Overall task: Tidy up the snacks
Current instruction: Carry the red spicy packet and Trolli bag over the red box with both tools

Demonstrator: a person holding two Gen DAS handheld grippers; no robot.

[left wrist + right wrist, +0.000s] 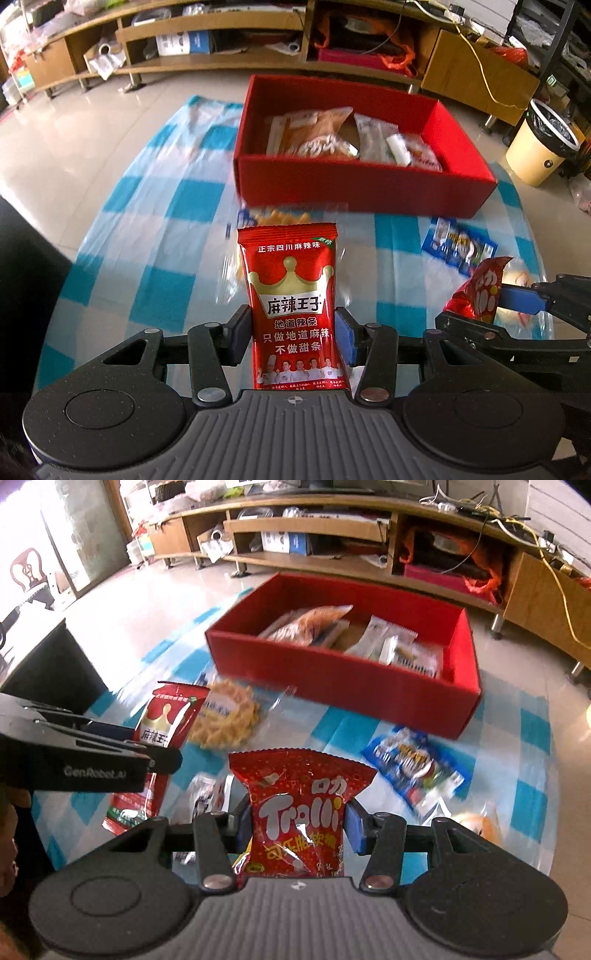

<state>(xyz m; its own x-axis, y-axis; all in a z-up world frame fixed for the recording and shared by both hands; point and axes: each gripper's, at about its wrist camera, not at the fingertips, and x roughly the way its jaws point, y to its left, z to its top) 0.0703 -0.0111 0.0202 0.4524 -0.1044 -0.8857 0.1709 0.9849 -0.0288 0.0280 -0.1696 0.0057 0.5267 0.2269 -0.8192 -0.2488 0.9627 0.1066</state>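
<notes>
Holding a packet in each hand, I am at the carrying step: both snacks are off the table and the red box [365,184] sits ahead, past the checked tablecloth [147,229]. My left gripper [293,332] is clamped on the red spicy-strip packet [291,295], pads pressing its two long edges, the packet standing upright between them. My right gripper [297,825] is squeezed onto the red gummy bag [299,805] at its waist, so the foil puckers inward there.

The box already holds several packets: an orange bag [314,622] toward the left end and a few white wrappers [391,646] toward the right. There looks to be bare floor between them and along the near wall.

Snacks not yet packed lie on the cloth: a clear bag of yellow crisps [225,720] near the box's front wall, a blue packet [413,768] to the right, and a small white packet [203,801] close under my right gripper.

Next, I judge, both packets go forward over the near wall and get let go inside. The grippers are close side by side, so I would send one in first. The spicy-strip packet is flat and light and should drop cleanly, while the gummy bag is puffy and may roll.
</notes>
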